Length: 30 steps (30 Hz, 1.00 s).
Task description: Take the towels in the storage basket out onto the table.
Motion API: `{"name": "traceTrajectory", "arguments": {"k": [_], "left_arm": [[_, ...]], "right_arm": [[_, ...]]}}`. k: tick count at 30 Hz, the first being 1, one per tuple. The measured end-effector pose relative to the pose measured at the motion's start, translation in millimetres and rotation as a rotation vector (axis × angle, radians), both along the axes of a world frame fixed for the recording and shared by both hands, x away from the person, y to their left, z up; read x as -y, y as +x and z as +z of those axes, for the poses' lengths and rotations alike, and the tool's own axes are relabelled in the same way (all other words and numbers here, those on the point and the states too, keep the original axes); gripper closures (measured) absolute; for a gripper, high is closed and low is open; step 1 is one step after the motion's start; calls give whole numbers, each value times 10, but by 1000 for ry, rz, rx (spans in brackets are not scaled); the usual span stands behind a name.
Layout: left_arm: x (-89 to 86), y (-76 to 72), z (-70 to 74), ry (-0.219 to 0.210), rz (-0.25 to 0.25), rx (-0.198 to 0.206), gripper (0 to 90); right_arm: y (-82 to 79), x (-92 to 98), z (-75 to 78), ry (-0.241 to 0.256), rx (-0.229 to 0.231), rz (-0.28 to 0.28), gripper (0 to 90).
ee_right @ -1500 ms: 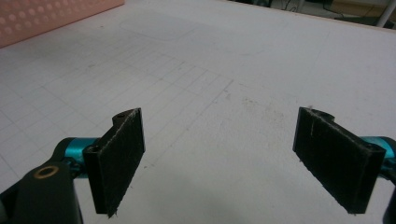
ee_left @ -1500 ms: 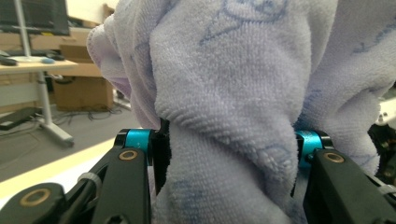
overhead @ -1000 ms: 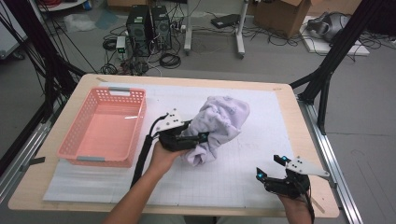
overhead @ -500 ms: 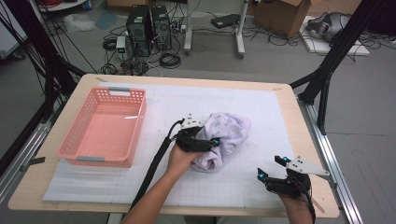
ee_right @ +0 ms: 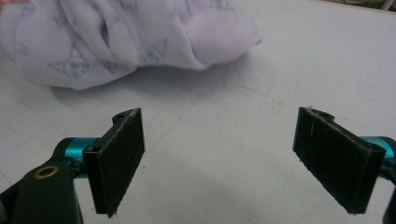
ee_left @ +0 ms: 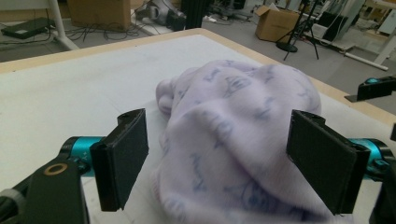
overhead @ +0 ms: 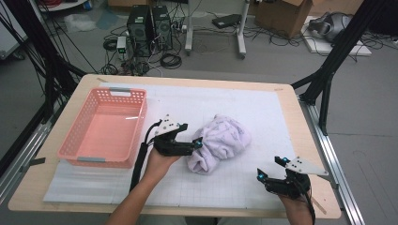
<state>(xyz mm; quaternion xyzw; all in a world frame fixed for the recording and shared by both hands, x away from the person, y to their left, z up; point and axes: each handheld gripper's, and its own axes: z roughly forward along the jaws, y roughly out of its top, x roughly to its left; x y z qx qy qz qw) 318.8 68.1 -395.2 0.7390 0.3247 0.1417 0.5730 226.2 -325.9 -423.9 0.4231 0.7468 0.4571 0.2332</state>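
While the left gripper (ee_left: 217, 163) stands with its jaws spread wide on both sides of the crumpled lilac blanket (overhead: 219, 142), nothing is gripped at this moment. The blanket lies in a loose heap near the middle of the white gridded mat (overhead: 244, 105) on the bench, well apart from the pink basket (overhead: 104, 127). If the jaws close here, I think they may catch only the top fold, so the rest could hang down and drag over the mat, or slip out, because the fabric is soft and thick. It is fleece-like, pale purple with small blue printed figures, bunched in rounded folds. The right gripper (overhead: 272, 169) waits released near the bench's front corner, over the bare mat.
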Motion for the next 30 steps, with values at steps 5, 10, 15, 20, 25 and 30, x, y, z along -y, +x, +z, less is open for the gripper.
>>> {"name": "traceTrajectory", "arguments": {"k": [5, 10, 15, 20, 25, 30], "left_arm": [[-157, -160, -99, -10, -5, 2, 215], [-263, -330, -267, -23, -7, 8, 215], [-341, -441, -325, 4, -7, 46, 214], [-362, -460, -330, -2, 0, 57, 218], [-401, -485, -332, -6, 15, 57, 219], [-408, -499, -343, -9, 20, 51, 219]], "right_arm": [[11, 22, -8, 0, -1, -6, 152], [15, 19, -13, 1, -5, -11, 153], [21, 37, -22, 10, -10, -30, 152], [40, 15, -33, 4, -11, -33, 153], [50, -9, -30, -1, -14, -26, 153], [38, -9, -33, -3, -13, -20, 153]]}}
